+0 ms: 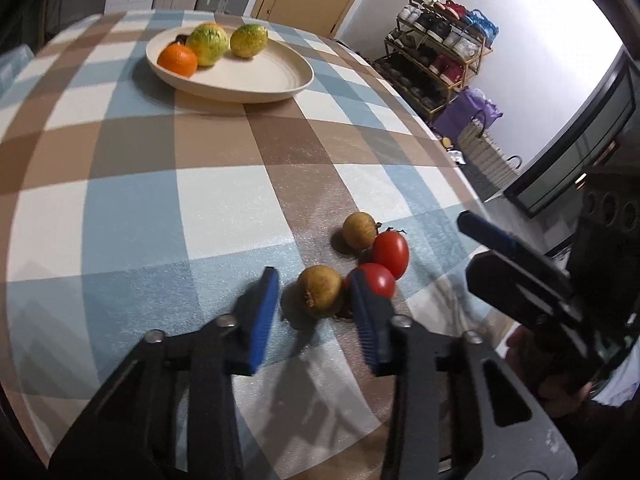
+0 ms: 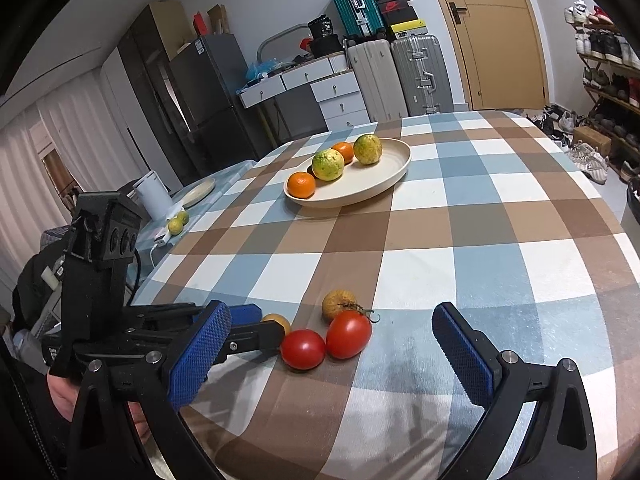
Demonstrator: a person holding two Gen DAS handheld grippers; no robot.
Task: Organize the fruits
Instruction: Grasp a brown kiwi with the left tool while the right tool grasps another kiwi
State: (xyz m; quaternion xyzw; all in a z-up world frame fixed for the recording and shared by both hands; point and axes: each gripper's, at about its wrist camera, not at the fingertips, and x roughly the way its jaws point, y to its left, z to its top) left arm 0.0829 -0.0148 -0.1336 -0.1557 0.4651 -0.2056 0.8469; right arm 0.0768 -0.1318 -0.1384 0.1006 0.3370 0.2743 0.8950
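The left gripper (image 1: 314, 292) straddles a brown fruit (image 1: 320, 290) on the checked surface (image 1: 160, 200); its jaws flank the fruit without visibly pinching it, apparently to carry it to the plate (image 1: 240, 80). The right gripper (image 2: 332, 350) hangs released near two tomatoes (image 2: 326, 340), likely next.

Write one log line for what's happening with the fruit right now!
left gripper: around brown fruit, gap at left pad | right gripper: open, empty | tomatoes: on table | plate: citrus
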